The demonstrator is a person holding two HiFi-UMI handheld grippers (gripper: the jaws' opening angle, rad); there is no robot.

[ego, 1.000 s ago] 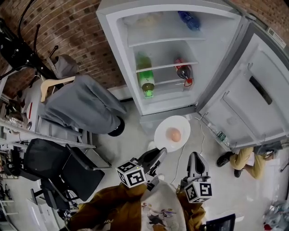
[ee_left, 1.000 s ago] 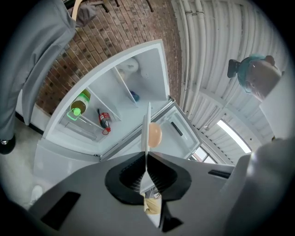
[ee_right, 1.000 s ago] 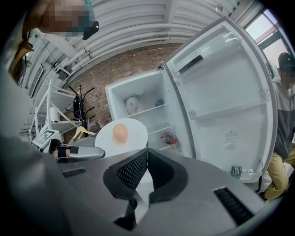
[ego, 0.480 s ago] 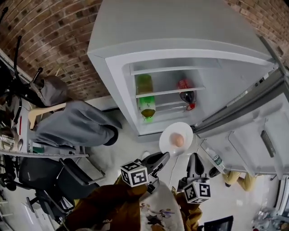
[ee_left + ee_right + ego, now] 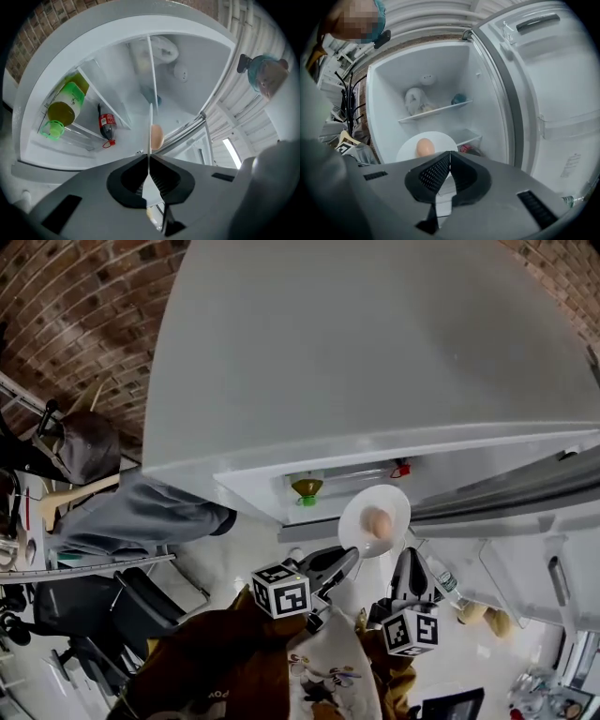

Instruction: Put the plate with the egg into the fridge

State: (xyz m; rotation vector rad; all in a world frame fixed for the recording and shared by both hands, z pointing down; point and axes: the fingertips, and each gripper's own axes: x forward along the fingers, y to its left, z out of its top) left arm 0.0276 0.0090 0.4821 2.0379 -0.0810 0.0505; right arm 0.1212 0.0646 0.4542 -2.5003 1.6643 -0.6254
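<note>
Flanking the open fridge [image 5: 375, 352], brick wall [image 5: 84, 315].

A green-capped bottle [image 5: 65, 105] of yellow-green liquid and a smaller dark cola bottle [image 5: 106, 125] with a red cap lie apart from one another, each with its cap toward the left gripper view's camera. Higher up, a white bag [image 5: 415, 101] and a small blue item [image 5: 458, 99] share one shelf [image 5: 440, 110], the bag on the left in the right gripper view. In the head view, a brick wall [image 5: 84, 306] forms the backdrop, and at left a grey garment [image 5: 141, 517] hangs on a wooden hanger [image 5: 70, 495] near a black chair [image 5: 122, 610].
</note>
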